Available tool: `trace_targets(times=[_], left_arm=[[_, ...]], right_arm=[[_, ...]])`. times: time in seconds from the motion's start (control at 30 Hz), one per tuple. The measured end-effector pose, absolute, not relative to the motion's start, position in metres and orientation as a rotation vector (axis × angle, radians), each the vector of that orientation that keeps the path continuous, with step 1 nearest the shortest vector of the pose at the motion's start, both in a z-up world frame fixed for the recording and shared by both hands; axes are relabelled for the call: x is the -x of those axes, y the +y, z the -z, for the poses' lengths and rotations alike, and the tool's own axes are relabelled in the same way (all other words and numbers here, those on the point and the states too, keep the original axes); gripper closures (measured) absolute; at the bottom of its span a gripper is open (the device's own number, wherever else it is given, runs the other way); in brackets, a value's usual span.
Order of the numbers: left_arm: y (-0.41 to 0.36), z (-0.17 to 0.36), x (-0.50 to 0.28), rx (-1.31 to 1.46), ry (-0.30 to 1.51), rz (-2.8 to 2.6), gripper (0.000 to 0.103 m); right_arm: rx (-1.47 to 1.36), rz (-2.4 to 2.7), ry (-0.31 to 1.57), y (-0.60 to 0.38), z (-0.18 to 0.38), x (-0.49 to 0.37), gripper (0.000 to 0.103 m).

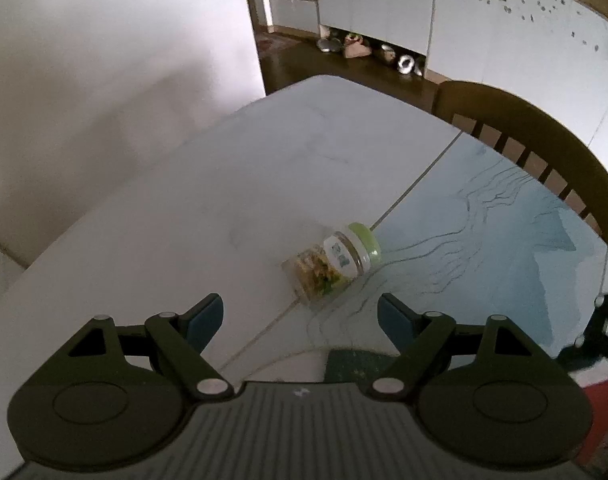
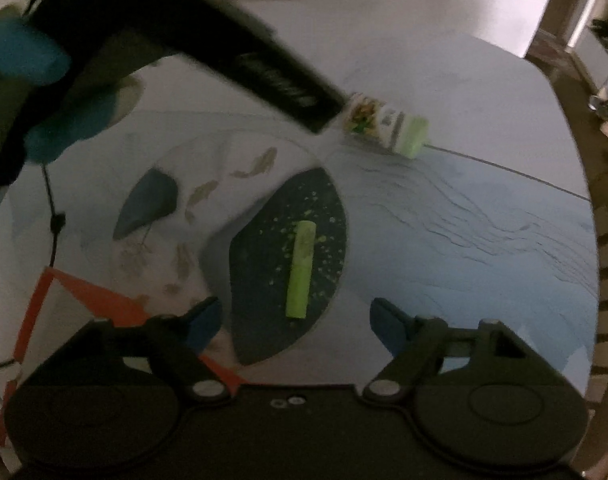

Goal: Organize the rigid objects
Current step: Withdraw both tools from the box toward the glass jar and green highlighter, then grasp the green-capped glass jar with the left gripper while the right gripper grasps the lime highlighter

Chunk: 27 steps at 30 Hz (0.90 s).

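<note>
Left gripper (image 1: 299,316) and right gripper (image 2: 291,318) both released; toppled jar (image 1: 332,262), lid toward 2 o'clock; green marker (image 2: 301,276).

Around the toppled jar (image 1: 332,265) the bench (image 1: 223,184) lies bare on every side, so both flanks are reachable. The left tongs (image 1: 300,318) stand spread just short of its base with nothing between. A wooden chair (image 1: 544,148) hems the bench edge beyond the jar's lid. Nearer than the jar, a green stick (image 2: 301,269) lies alone before the spread right tongs (image 2: 293,322).
</note>
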<state>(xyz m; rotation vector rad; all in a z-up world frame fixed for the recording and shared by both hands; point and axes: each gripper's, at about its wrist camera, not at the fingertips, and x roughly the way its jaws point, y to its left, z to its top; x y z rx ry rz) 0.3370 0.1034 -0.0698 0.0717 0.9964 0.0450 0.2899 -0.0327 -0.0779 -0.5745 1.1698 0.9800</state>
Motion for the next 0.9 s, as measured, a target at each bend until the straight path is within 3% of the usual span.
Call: trace_targets(times=[0.9], left_arm=[[0.094,0.153,-0.411,-0.249,1.071,0.055,0.018]], right_arm=[[0.763,-1.109,1.224,0.020,0.136,-0.302,0.057]])
